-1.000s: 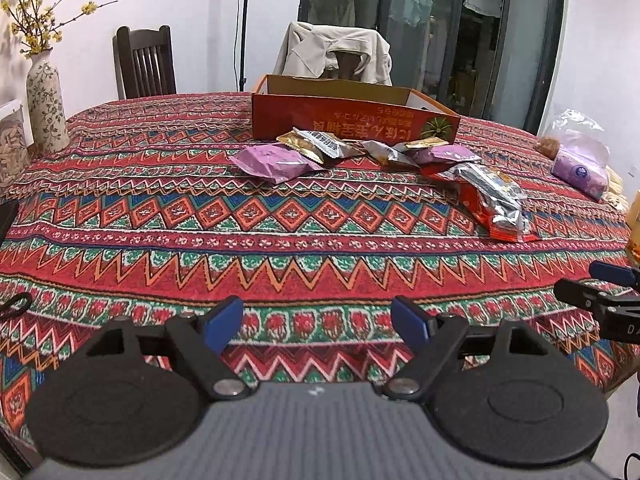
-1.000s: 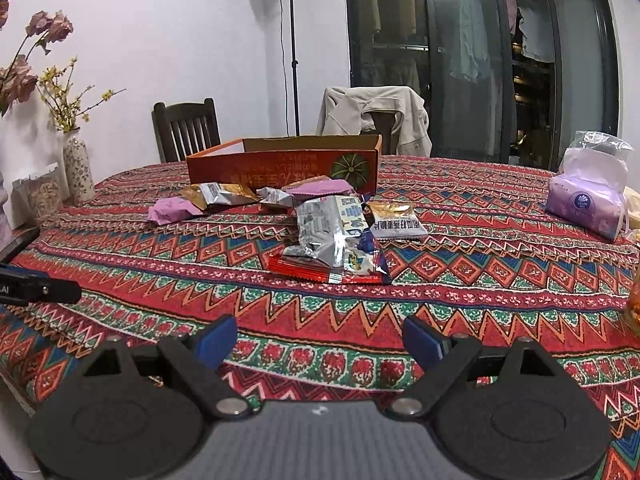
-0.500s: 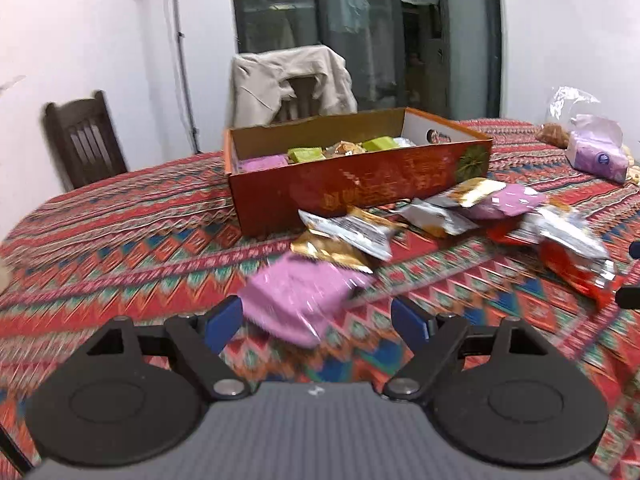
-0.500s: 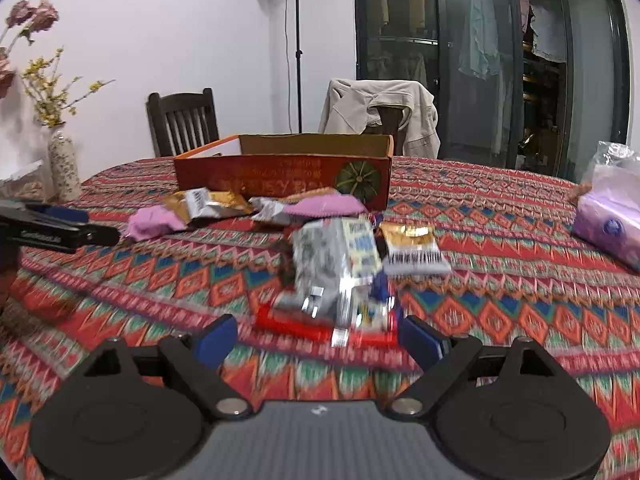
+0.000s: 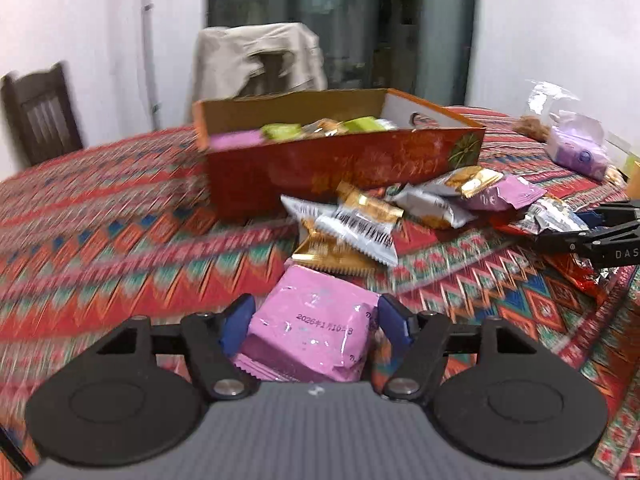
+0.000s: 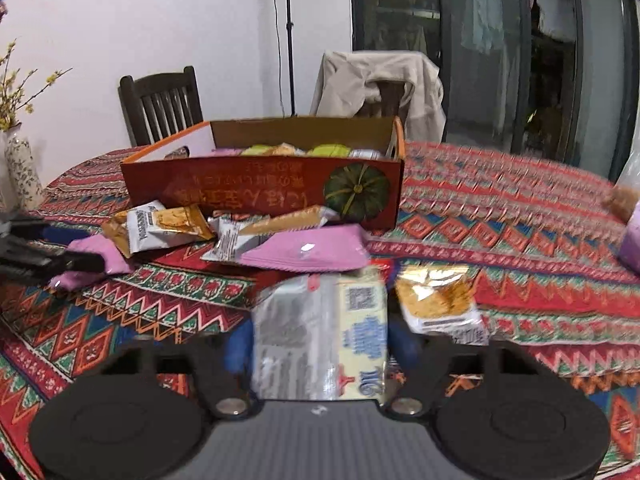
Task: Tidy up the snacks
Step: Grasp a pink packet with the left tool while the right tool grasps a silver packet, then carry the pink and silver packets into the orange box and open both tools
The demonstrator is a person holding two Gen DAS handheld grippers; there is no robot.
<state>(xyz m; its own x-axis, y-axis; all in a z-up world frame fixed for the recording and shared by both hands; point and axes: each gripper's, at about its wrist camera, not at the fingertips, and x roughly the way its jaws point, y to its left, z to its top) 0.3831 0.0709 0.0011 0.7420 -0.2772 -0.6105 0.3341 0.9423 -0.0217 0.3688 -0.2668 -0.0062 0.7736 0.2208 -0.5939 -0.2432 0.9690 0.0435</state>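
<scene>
An open orange cardboard box (image 5: 344,164) with several snacks inside stands mid-table; it also shows in the right wrist view (image 6: 260,188). Loose packets lie in front of it. My left gripper (image 5: 316,320) is open, its blue pads either side of a pink snack packet (image 5: 316,324) lying on the cloth. My right gripper (image 6: 320,340) is open around a silver-and-white snack packet (image 6: 324,336) that lies on a red packet. A gold-and-white packet (image 6: 436,300) lies just right of it, a long pink packet (image 6: 308,252) just beyond.
The table has a red patterned cloth (image 5: 100,240). A purple tissue pack (image 5: 576,152) and plastic bags sit far right. A flowered vase (image 6: 20,168) stands far left. Two chairs (image 6: 164,104) stand behind the table, one draped with a beige jacket.
Both grippers moved forward toward the snack pile. The pink packet now lies between the left fingers, the silver packet between the right fingers. Both stay open.
</scene>
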